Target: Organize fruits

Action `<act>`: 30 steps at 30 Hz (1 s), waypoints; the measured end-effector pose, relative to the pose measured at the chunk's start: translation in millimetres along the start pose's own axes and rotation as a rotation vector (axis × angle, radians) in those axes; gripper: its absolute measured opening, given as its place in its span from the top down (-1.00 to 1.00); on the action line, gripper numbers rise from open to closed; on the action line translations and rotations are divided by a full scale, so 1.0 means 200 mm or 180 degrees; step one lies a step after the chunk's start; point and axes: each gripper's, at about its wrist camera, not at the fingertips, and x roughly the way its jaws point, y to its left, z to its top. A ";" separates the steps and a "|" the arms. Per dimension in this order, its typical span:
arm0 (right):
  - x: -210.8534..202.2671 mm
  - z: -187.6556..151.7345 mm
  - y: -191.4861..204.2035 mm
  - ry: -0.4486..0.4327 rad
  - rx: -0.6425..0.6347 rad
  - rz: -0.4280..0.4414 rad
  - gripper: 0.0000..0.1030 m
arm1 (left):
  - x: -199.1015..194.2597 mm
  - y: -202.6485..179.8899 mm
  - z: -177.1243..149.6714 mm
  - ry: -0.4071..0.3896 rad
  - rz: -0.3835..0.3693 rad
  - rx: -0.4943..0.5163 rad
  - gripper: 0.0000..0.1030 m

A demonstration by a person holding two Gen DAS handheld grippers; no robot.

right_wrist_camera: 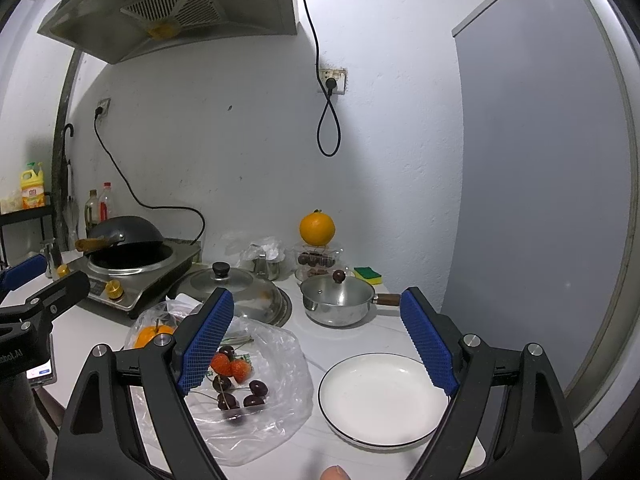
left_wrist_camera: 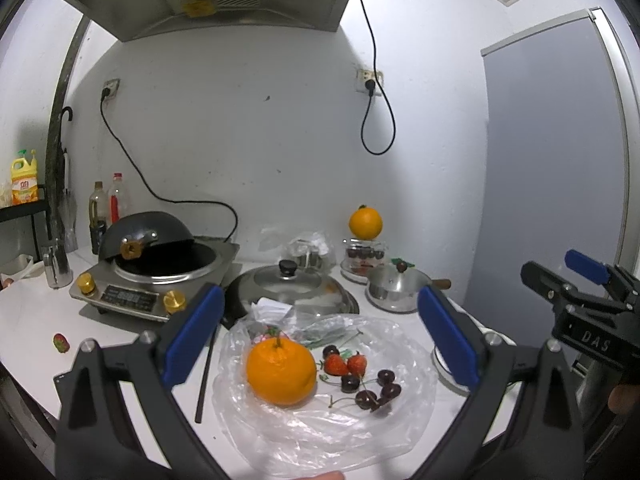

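An orange (left_wrist_camera: 280,372), two strawberries (left_wrist_camera: 345,364) and several dark cherries (left_wrist_camera: 370,390) lie on a clear plastic bag (left_wrist_camera: 320,432) on the white counter. My left gripper (left_wrist_camera: 320,340) is open and empty, hovering above this fruit. My right gripper (right_wrist_camera: 320,348) is open and empty, above the gap between the bag (right_wrist_camera: 280,408) and a white plate (right_wrist_camera: 380,400) with nothing on it. The strawberries (right_wrist_camera: 230,365) and cherries (right_wrist_camera: 240,394) show beside its left finger. A second orange (right_wrist_camera: 317,228) sits on a clear fruit box at the back. A lone strawberry (left_wrist_camera: 61,342) lies at the left.
An induction cooker with a black wok (left_wrist_camera: 152,240) stands back left. A lidded pan (left_wrist_camera: 292,284), a small steel saucepan (right_wrist_camera: 338,300), a sponge (right_wrist_camera: 368,274) and bottles (left_wrist_camera: 106,208) crowd the back. A black chopstick (left_wrist_camera: 206,376) lies left of the bag. A grey door (right_wrist_camera: 540,200) is at right.
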 end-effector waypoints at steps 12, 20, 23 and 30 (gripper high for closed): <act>0.02 0.00 0.01 -0.0033 0.0000 0.0015 -0.70 | 0.01 0.02 0.02 -0.0008 -0.0032 -0.0019 -0.92; 0.02 0.00 0.01 -0.0036 -0.0001 0.0015 -0.70 | 0.01 0.02 0.03 -0.0018 -0.0028 -0.0026 -0.92; 0.02 0.00 0.02 -0.0051 -0.0003 0.0017 -0.70 | 0.02 0.03 0.04 -0.0023 -0.0024 -0.0028 -0.92; 0.03 -0.01 0.01 -0.0049 0.0009 0.0011 -0.70 | 0.02 0.02 0.04 -0.0011 -0.0025 -0.0025 -0.92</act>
